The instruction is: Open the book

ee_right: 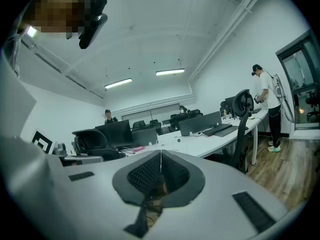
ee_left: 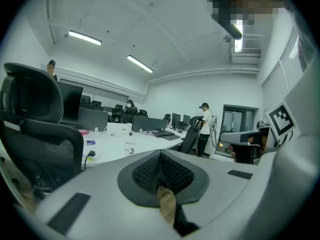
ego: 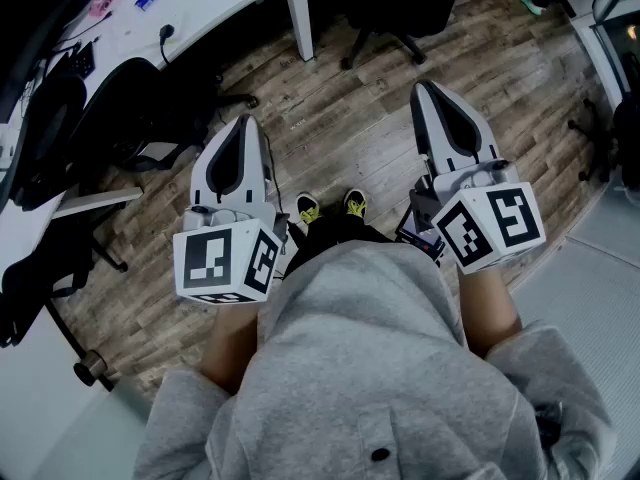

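Observation:
No book shows in any view. In the head view both grippers are held out in front of the person's grey sweater, above the wooden floor [ego: 350, 118]. My left gripper [ego: 243, 126] is at the left, with its pads meeting in a seam and nothing between them. It appears the same way in the left gripper view, where my left gripper [ee_left: 160, 155] points across an office. My right gripper [ego: 427, 92] is at the right, also shut and empty. The right gripper view has my right gripper [ee_right: 161, 155] aimed at a row of desks.
A long white desk [ego: 190, 23] with monitors, a small leaflet [ee_left: 130, 147] and a cable runs along the left. Black office chairs [ego: 120, 118] stand beside it, one close by [ee_left: 35, 129]. A person in a white shirt [ee_right: 267, 101] stands by a door. The person's shoes [ego: 308, 208] are below the grippers.

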Demonstrator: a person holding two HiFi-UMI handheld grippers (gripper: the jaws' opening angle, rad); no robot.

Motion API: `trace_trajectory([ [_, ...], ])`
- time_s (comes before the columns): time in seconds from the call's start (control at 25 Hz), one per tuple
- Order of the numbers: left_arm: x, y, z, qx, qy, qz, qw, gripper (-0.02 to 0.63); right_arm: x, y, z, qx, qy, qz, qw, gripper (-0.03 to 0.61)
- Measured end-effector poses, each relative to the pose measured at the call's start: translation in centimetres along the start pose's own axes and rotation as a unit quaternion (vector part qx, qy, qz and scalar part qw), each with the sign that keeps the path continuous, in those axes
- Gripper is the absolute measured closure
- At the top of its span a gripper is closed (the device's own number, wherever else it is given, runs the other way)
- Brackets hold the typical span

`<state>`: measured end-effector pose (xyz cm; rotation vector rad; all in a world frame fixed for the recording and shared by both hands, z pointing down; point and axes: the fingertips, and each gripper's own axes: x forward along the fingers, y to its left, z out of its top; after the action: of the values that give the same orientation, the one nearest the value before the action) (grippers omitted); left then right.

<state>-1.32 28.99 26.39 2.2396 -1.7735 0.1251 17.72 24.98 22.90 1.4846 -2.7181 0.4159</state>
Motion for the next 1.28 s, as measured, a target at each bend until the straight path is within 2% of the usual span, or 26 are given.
trace_trajectory([
  [0.32, -1.6, 0.7, 0.3, 0.000, -0.001, 0.001, 1.0000, 0.606, -0.6, 1.9, 0.1, 0.015, -0.004, 0.000, 1.000, 0.552],
  [0.64, -2.6, 2.9, 1.1, 0.004, -0.011, 0.000, 0.9999, 0.606, 0.1, 4.3, 0.5, 0.007, -0.011, -0.001, 1.000, 0.552],
  [1.0, -4.0, 4.8, 1.3, 0.005, -0.031, -0.021, 0.9993, 0.606, 0.9, 7.4, 0.0, -0.002, -0.008, 0.005, 1.000, 0.552],
  [1.28, -5.0, 6.2, 2.0, 0.003, -0.051, -0.021, 0.9984, 0.606, 1.6, 9.2, 0.4, -0.011, -0.014, 0.013, 1.000, 0.552],
])
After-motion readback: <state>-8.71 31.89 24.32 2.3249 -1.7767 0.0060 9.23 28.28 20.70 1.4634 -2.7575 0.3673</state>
